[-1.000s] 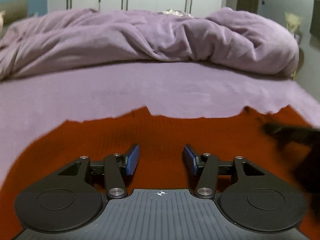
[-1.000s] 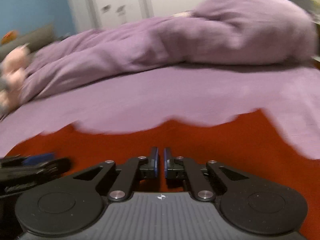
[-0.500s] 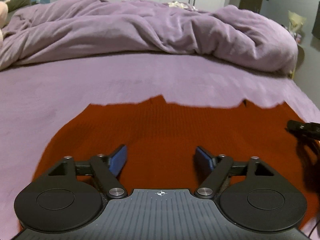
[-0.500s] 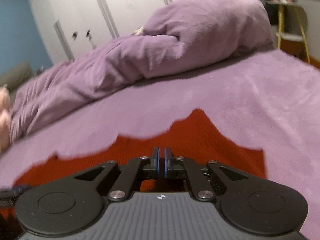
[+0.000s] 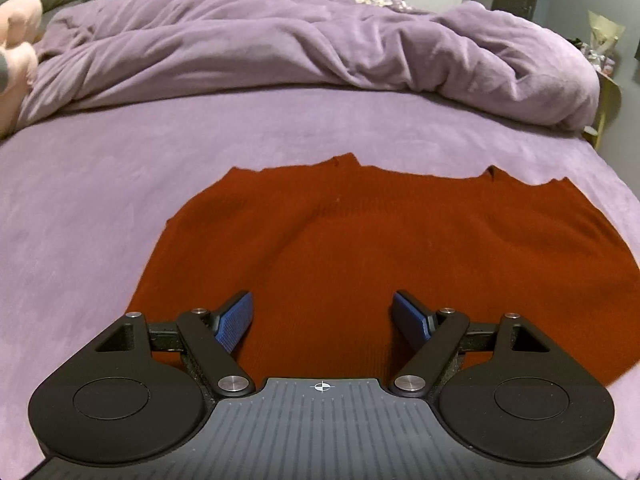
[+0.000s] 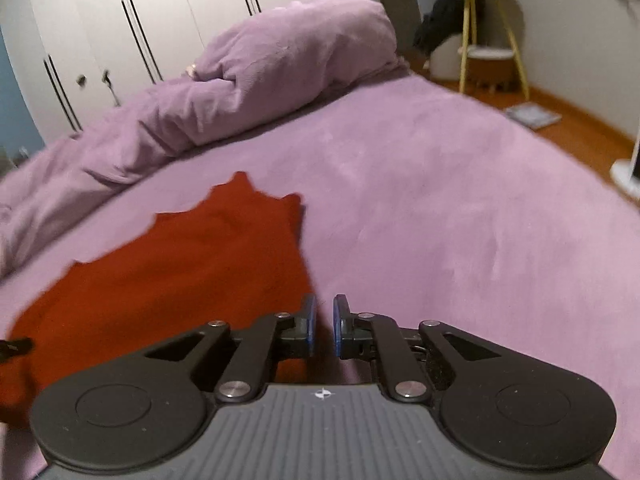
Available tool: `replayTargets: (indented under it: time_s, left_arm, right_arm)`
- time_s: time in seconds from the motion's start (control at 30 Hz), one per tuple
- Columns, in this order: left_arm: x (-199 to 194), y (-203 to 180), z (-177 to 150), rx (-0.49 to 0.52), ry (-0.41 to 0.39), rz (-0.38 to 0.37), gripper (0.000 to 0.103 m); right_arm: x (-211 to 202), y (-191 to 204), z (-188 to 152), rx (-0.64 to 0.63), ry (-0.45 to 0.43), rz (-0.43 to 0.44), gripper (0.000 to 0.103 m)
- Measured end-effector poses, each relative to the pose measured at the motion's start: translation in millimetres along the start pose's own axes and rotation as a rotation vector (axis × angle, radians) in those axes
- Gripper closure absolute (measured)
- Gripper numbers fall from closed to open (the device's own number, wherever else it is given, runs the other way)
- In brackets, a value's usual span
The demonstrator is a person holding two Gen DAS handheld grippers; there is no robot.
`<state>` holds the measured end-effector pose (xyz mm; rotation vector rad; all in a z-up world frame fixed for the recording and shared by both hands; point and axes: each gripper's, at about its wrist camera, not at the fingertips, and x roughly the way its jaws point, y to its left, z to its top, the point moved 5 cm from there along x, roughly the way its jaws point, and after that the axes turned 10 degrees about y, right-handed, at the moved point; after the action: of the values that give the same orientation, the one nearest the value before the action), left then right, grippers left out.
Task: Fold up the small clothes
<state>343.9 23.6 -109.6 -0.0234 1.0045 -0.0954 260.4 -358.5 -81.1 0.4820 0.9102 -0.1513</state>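
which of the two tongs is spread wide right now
The left tongs: their blue pads stand far apart over the red garment, nothing between them. The right tongs, at the garment's edge, show only a narrow gap, having just begun opening.

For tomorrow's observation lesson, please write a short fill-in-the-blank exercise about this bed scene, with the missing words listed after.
1. The knitted garment lying flat on the bed is ____ in colour.
2. The bedsheet under it is ____.
3. The left gripper has its fingers spread ____ above the garment.
4. The crumpled duvet lies at the ____ side of the bed.

Missing words: red; purple; wide apart; far
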Motion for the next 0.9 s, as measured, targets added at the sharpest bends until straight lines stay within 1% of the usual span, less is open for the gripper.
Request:
replayTargets:
  time_s: [0.03, 0.07, 0.17, 0.2, 0.27, 0.3, 0.33, 0.4, 0.43, 0.47, 0.5, 0.53, 0.6, 0.63, 0.7, 0.73, 0.77, 0.87, 0.9]
  left_arm:
    - [-4, 3, -4, -0.006, -0.002, -0.004, 0.021]
    - [-8, 9, -9, -0.017, -0.006, -0.003, 0.021]
    - [-19, 30, -26, -0.05, -0.001, 0.025, 0.021]
    - [-23, 39, -33, -0.062, -0.004, 0.043, 0.021]
    - [-28, 59, -44, -0.108, -0.005, 0.082, 0.021]
    - [-29, 72, -49, -0.152, 0.0, 0.089, 0.02]
    - [-30, 83, -54, -0.193, 0.007, 0.082, 0.019]
    - [-34, 103, -62, -0.283, 0.014, 0.02, 0.02]
    - [-36, 110, -65, -0.326, 0.015, -0.008, 0.021]
    - [-39, 115, -68, -0.364, 0.013, -0.054, 0.022]
    - [-41, 118, -70, -0.396, 0.01, -0.112, 0.022]
    - [-42, 119, -71, -0.426, 0.01, -0.179, 0.022]
    - [-37, 118, -72, -0.478, 0.03, -0.306, 0.022]
    - [-33, 117, -72, -0.509, 0.04, -0.345, 0.023]
    - [-24, 118, -72, -0.568, 0.056, -0.361, 0.024]
    - [-21, 118, -71, -0.582, 0.05, -0.373, 0.024]
    - [-19, 118, -70, -0.594, 0.039, -0.388, 0.024]
    - [-11, 119, -66, -0.642, 0.04, -0.44, 0.029]
    - [-7, 121, -64, -0.662, 0.04, -0.451, 0.034]
  right_arm:
    - [-1, 2, -4, 0.011, 0.01, 0.021, 0.084]
    - [-1, 3, -7, 0.018, 0.016, 0.031, 0.081]
    - [-2, 7, -14, 0.009, 0.028, 0.034, 0.08]
    - [-1, 8, -16, -0.005, 0.025, 0.019, 0.08]
    - [-3, 8, -20, -0.005, 0.029, -0.05, 0.08]
    - [-3, 8, -20, -0.001, 0.025, -0.08, 0.08]
    - [-6, 8, -20, 0.001, 0.017, -0.088, 0.08]
    - [-15, 17, -23, -0.027, -0.014, -0.059, 0.08]
    - [-22, 25, -25, -0.058, -0.046, -0.043, 0.08]
    - [-27, 34, -27, -0.092, -0.074, -0.022, 0.074]
    - [-31, 44, -30, -0.119, -0.088, 0.001, 0.07]
    - [-34, 54, -32, -0.14, -0.097, 0.028, 0.063]
    - [-34, 76, -38, -0.171, -0.089, 0.099, 0.061]
    - [-32, 88, -42, -0.176, -0.079, 0.136, 0.061]
    - [-24, 115, -52, -0.19, -0.032, 0.236, 0.064]
    - [-20, 129, -57, -0.198, -0.004, 0.269, 0.069]
    - [-14, 142, -62, -0.21, 0.015, 0.289, 0.076]
    - [2, 181, -77, -0.272, 0.06, 0.313, 0.087]
    - [7, 193, -82, -0.288, 0.072, 0.322, 0.088]
